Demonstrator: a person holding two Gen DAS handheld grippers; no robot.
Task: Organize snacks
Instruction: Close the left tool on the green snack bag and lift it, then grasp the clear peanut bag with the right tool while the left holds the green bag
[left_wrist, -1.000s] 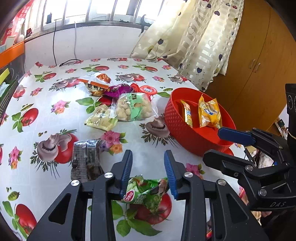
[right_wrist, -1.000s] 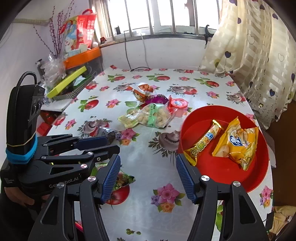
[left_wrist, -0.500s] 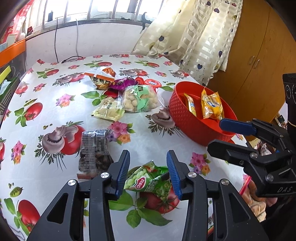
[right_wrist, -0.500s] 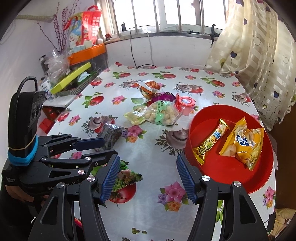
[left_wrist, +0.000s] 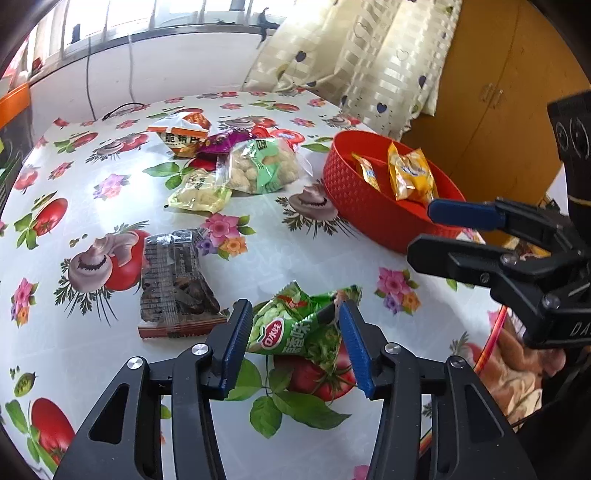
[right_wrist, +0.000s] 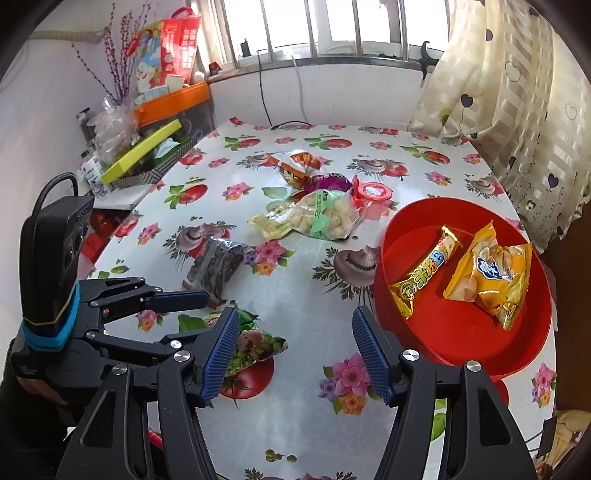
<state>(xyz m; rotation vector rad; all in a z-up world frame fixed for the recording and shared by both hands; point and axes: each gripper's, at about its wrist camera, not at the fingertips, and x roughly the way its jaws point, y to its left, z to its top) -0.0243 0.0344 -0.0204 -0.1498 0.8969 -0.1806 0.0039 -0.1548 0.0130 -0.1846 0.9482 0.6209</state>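
Observation:
A green snack bag (left_wrist: 297, 326) lies on the flowered tablecloth between the open fingers of my left gripper (left_wrist: 295, 345), which straddles it without closing; it also shows in the right wrist view (right_wrist: 255, 345). My right gripper (right_wrist: 295, 356) is open and empty above the table, left of the red basket (right_wrist: 436, 332). The basket (left_wrist: 354, 206) holds a yellow bar (right_wrist: 424, 271) and a yellow chip bag (right_wrist: 491, 273). A dark snack pack (left_wrist: 175, 280) lies left of the green bag.
Farther back lie a clear bag of puffs (left_wrist: 258, 168), a pale yellow bag (left_wrist: 199, 194), a purple packet (left_wrist: 221, 142), an orange-white bag (left_wrist: 183, 133) and a red-lidded cup (right_wrist: 373, 197). Cluttered shelf at left (right_wrist: 147, 147). Curtain and wooden cabinet at right (left_wrist: 491, 96).
My left gripper has drawn back toward the near edge and its fingers now sit around the green bag. The right gripper has barely moved and stays open.

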